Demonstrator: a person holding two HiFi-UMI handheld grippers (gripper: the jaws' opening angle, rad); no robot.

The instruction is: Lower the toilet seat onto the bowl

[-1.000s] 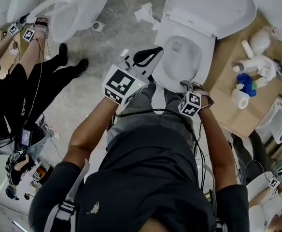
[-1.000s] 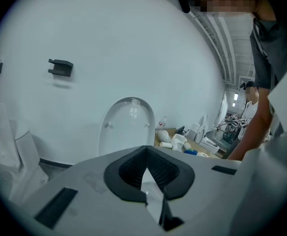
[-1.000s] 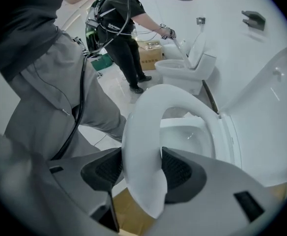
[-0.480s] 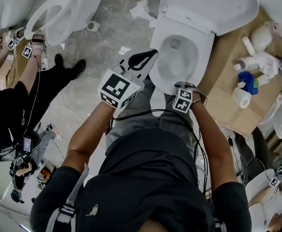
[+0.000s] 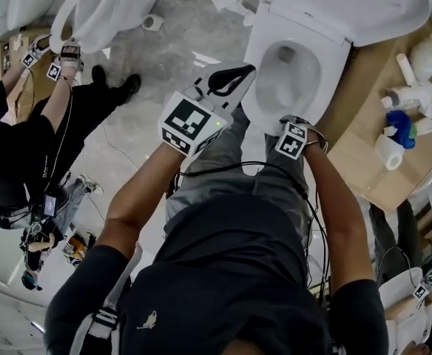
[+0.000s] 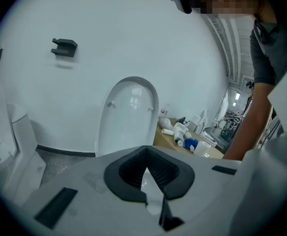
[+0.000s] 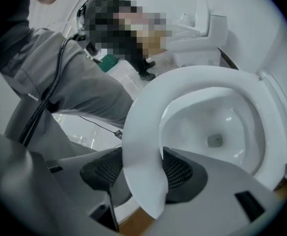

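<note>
Right hand-held gripper (image 7: pixel 143 154) has the front of the seat (image 7: pixel 142 107) between its jaws. The jaws have just been opening a little, but the pads (image 7: pixel 183 171) look snug on both edges of the seat, so I think it is holding on. The seat is low over the bowl (image 7: pixel 217 124), flat or very nearly flat. I cannot tell if it rests on the bowl yet. The lid (image 6: pixel 129 112) stands up at the back by the wall (image 6: pixel 133 43). The left hand-held gripper (image 6: pixel 144 151) has its jaws together with nothing in them, and it hangs in the air beside the bowl. So the job looks almost done. What is left is to set the seat down the last bit, if it is not down, and let go. Next to the picture from a second ago, not much is different from above. The right one is at the same place on the front of the bowl, the left one is by the bowl's side as before, and the lid is up in both. The whole view has slid, so the toilet (image 5: pixel 308 28) now sits higher and more to the right.
</note>
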